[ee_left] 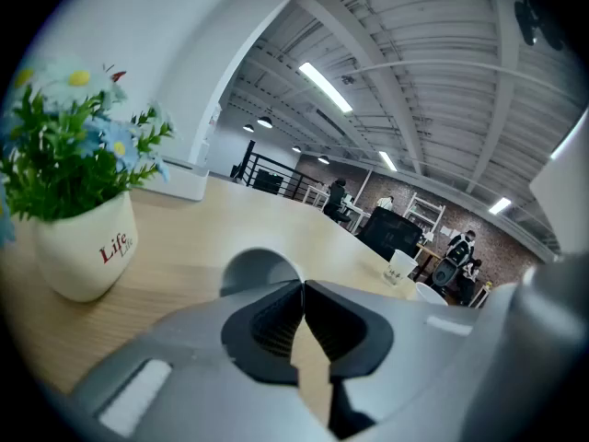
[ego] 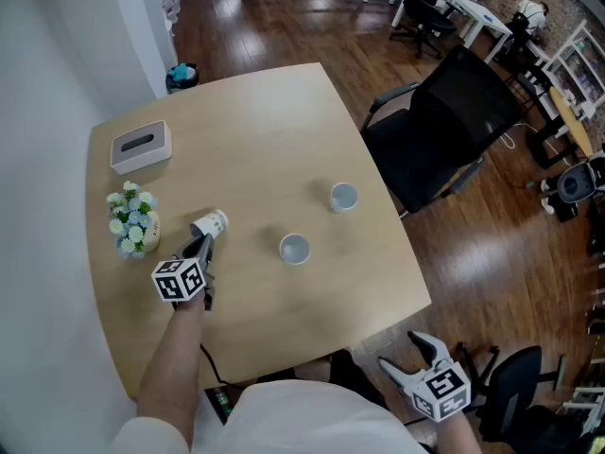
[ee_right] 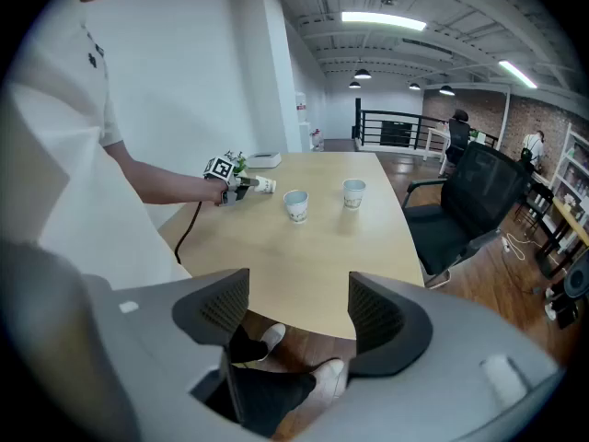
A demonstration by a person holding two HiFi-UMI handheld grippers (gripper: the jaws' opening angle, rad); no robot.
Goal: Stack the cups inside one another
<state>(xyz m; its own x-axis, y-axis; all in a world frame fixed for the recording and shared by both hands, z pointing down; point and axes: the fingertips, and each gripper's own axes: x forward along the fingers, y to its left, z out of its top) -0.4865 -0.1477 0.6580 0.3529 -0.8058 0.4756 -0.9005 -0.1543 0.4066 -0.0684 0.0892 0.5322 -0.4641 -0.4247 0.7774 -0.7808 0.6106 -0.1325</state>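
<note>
Three white paper cups are on or over the pale wooden table (ego: 255, 130). One cup (ego: 210, 225) is tipped on its side, and my left gripper (ego: 202, 245) is shut on its rim wall. In the left gripper view the pads meet at the left gripper (ee_left: 302, 288), with that cup's mouth (ee_left: 258, 267) just beyond. Two cups stand upright: one near the middle (ego: 294, 249) and one further right (ego: 344, 197). My right gripper (ego: 427, 359) hangs open off the table's near edge. The right gripper (ee_right: 299, 307) has nothing between its jaws.
A flower pot (ego: 133, 220) stands just left of the held cup. A tissue box (ego: 140, 147) sits at the far left. A black office chair (ego: 454, 126) is at the table's right side. The person's shoes (ee_right: 322, 376) show below the table edge.
</note>
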